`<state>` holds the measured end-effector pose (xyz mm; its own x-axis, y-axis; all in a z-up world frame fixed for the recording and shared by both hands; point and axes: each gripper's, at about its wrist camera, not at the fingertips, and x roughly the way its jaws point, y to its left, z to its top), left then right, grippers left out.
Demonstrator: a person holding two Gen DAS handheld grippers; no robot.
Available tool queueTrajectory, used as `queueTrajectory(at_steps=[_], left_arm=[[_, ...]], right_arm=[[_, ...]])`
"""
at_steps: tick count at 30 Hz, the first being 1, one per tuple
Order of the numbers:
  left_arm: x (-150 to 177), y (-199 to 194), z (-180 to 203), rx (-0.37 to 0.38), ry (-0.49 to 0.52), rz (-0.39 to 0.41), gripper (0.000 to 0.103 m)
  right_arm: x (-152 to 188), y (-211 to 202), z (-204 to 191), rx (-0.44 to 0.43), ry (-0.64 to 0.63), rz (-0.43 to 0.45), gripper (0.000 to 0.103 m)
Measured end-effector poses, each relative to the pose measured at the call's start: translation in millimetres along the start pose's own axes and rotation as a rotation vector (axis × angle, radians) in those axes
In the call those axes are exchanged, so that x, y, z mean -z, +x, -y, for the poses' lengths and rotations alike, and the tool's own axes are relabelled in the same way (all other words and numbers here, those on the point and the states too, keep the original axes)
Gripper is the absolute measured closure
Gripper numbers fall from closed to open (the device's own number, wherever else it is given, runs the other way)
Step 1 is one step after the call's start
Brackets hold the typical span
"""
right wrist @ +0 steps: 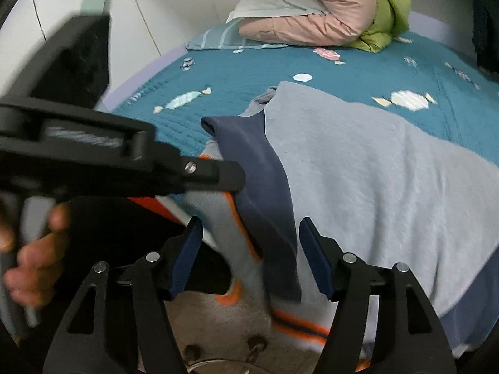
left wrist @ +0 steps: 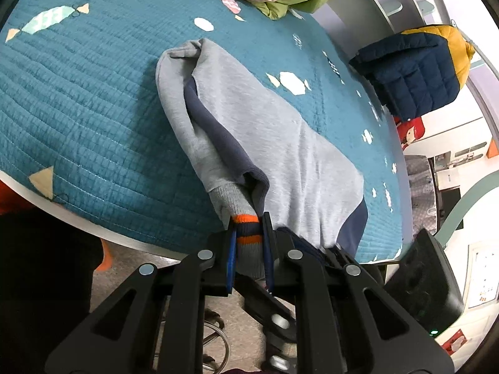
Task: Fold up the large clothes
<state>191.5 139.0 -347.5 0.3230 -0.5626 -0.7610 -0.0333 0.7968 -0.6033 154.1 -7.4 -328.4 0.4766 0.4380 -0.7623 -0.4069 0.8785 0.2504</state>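
A grey sweatshirt [left wrist: 280,143] with navy panels and orange-striped cuffs lies on a teal quilted bed, hanging over its near edge. My left gripper [left wrist: 249,221] is shut on the striped cuff [left wrist: 248,237] of a sleeve at the bed's edge. In the right wrist view the sweatshirt [right wrist: 374,171] fills the middle and right. My right gripper [right wrist: 251,230] is open, its jaws on either side of the hanging navy panel and grey sleeve, not closed on them. The left gripper [right wrist: 230,177] reaches in from the left there, holding the sleeve.
The teal quilt [left wrist: 78,93] covers the bed. A pink and green bundle of bedding [right wrist: 327,9] with a pillow lies at the far end. A navy and yellow padded jacket [left wrist: 414,71] hangs beyond the bed's right side. Floor and a chair base show below.
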Motion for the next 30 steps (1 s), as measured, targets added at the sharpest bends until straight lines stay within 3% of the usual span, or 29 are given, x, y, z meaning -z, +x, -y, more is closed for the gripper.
queueTrajectory(at_steps=[3, 5, 7, 8, 10, 12, 15, 17, 20, 25, 30], left_arm=[[-3.3, 0.6, 6.5, -0.010, 0.016, 0.000, 0.089], [-5.2, 0.6, 12.2, -0.027, 0.032, 0.006, 0.089], [-6.7, 0.9, 18.2, -0.041, 0.059, 0.009, 0.088], [-6.9, -1.4, 24.7, -0.018, 0.074, 0.009, 0.086], [-6.0, -13.3, 40.8, 0.028, 0.128, 0.053, 0.071], [-6.4, -31.3, 60.5, 0.068, 0.194, 0.142, 0.041], [-9.1, -50.3, 76.7, 0.070, 0.222, 0.258, 0.034], [-11.6, -44.7, 83.3, 0.020, 0.239, 0.269, 0.034], [-10.0, -10.8, 88.8, -0.090, 0.264, 0.202, 0.034], [8.8, 57.2, 100.4, -0.121, 0.291, 0.076, 0.034], [32.7, 119.0, 121.4, -0.165, 0.369, -0.040, 0.034]], right_arm=[[-7.5, 10.0, -2.1, 0.017, -0.015, 0.011, 0.045], [-7.9, 13.6, -1.9, 0.008, -0.015, 0.008, 0.073], [-7.3, 9.1, 5.8, 0.018, 0.041, 0.023, 0.090], [-6.7, 5.1, 13.0, 0.022, 0.084, 0.027, 0.091], [-6.5, -4.1, 27.6, -0.002, 0.162, 0.044, 0.091], [-5.2, -25.2, 47.2, -0.033, 0.271, 0.090, 0.091], [0.9, -60.8, 70.8, -0.067, 0.405, 0.172, 0.091], [10.9, -86.2, 89.8, -0.082, 0.495, 0.227, 0.091], [30.5, -121.7, 117.1, -0.060, 0.601, 0.302, 0.091], [70.0, -162.9, 159.0, 0.040, 0.770, 0.388, 0.091], [121.8, -158.6, 198.1, 0.120, 0.991, 0.288, 0.091]])
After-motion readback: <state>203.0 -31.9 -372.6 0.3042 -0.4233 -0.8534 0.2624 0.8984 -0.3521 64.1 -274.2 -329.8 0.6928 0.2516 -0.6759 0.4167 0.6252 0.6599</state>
